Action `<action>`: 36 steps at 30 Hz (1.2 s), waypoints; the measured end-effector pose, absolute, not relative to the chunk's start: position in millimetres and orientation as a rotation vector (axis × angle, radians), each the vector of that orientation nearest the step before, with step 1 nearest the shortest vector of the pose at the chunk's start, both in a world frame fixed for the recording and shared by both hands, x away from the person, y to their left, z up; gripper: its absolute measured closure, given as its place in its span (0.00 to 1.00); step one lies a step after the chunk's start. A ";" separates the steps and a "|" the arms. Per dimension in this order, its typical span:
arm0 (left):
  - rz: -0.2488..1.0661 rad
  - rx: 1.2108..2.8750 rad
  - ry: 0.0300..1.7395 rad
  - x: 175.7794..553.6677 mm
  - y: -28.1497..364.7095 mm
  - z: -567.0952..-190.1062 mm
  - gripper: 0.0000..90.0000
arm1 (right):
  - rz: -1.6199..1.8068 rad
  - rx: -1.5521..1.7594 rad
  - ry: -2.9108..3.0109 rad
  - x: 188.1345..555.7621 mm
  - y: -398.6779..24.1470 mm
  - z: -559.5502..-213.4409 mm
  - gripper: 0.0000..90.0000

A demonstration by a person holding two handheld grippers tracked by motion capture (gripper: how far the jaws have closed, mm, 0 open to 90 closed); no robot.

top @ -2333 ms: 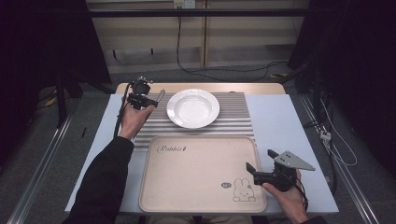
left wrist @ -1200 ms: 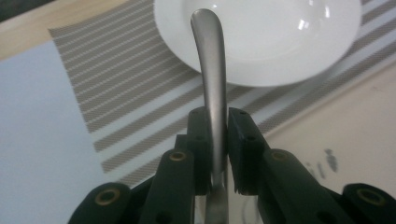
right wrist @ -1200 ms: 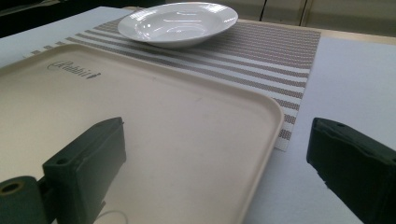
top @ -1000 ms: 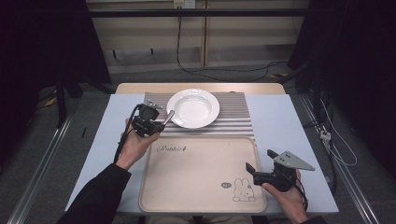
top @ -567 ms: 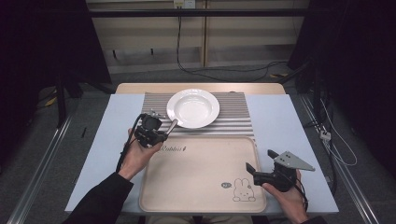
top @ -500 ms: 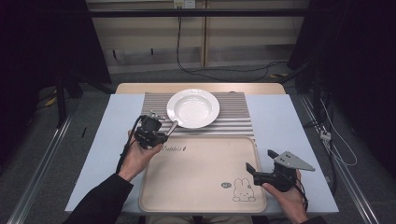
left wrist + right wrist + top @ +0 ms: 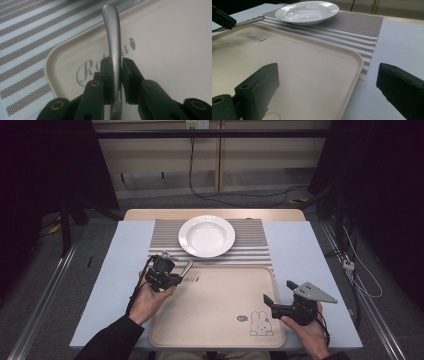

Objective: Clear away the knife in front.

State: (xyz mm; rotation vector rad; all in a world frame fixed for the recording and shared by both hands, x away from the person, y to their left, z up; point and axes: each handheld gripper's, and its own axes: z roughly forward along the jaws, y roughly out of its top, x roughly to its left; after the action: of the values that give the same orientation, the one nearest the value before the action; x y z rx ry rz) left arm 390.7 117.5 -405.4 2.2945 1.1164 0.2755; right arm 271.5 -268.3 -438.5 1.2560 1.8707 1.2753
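Utensil: a metal handle (image 7: 113,42), clamped upright between the left claw's jaws; its working end is hidden below them, so spoon or fork I cannot tell.
Place: held above the tray's (image 7: 220,335) far-left corner, by the printed word there, not resting on anything.
Long axis: in the high view the handle (image 7: 186,268) points away from the left claw (image 7: 170,275), forward and to the right, toward the plate (image 7: 206,236).
Left claw: shut tight on the handle, the nearer hand to both tray corner and plate.
Right claw: jaws wide apart, holding nothing (image 7: 281,301), low over the tray's near-right edge beside the rabbit print, well apart from the utensil.
Plate: white, empty, on the striped mat (image 7: 252,245) beyond the tray.
Counter: pale blue (image 7: 310,250), carrying mat and tray.
Likely next: lowering the utensil onto the tray, a guess only.
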 end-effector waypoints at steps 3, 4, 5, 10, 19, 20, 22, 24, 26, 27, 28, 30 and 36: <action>0.272 2.306 1.115 388.3 115.2 -409.4 0.89 | 1.271 1.253 1.877 271.4 -267.9 -438.5 0.05; 0.268 2.307 1.117 387.3 114.1 -410.8 0.89 | 1.271 1.254 1.877 271.4 -267.8 -438.5 0.05; 0.265 2.311 1.117 386.6 113.3 -412.2 0.89 | 1.271 1.253 1.876 271.4 -267.8 -438.5 0.05; 0.245 2.323 1.124 384.9 109.8 -419.8 0.89 | 1.276 1.255 1.873 271.5 -268.0 -438.5 0.05; 0.199 2.341 1.129 383.9 108.4 -428.4 0.88 | 1.277 1.250 1.877 271.1 -268.0 -438.4 0.05; 0.199 2.340 1.131 383.7 108.6 -428.6 0.88 | 1.278 1.253 1.875 271.2 -267.7 -438.4 0.05; 0.207 2.337 1.128 382.9 108.2 -429.1 0.88 | 1.278 1.254 1.874 271.2 -267.7 -438.4 0.05; 0.200 2.330 1.129 383.0 109.2 -429.5 0.88 | 1.272 1.252 1.878 271.2 -267.6 -438.5 0.05; 0.195 2.336 1.117 383.4 110.0 -430.3 0.88 | 1.273 1.250 1.878 271.0 -267.5 -438.4 0.05; 0.183 2.330 1.124 383.7 110.3 -431.3 0.88 | 1.272 1.249 1.878 270.9 -267.4 -438.4 0.05; 0.175 2.329 1.126 384.1 111.1 -432.0 0.88 | 1.272 1.251 1.878 270.9 -267.5 -438.4 0.05; 0.159 2.329 1.117 385.1 112.7 -432.5 0.88 | 1.272 1.249 1.877 270.8 -267.8 -438.3 0.05; 0.116 2.300 1.113 385.8 116.0 -432.4 0.81 | 1.276 1.252 1.875 270.9 -267.5 -438.2 0.05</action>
State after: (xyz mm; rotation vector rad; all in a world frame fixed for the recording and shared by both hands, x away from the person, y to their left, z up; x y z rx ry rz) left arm 385.8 116.0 -432.4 2.2999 1.1128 0.1156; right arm 270.9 -267.5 -438.2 1.2524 1.8752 1.2756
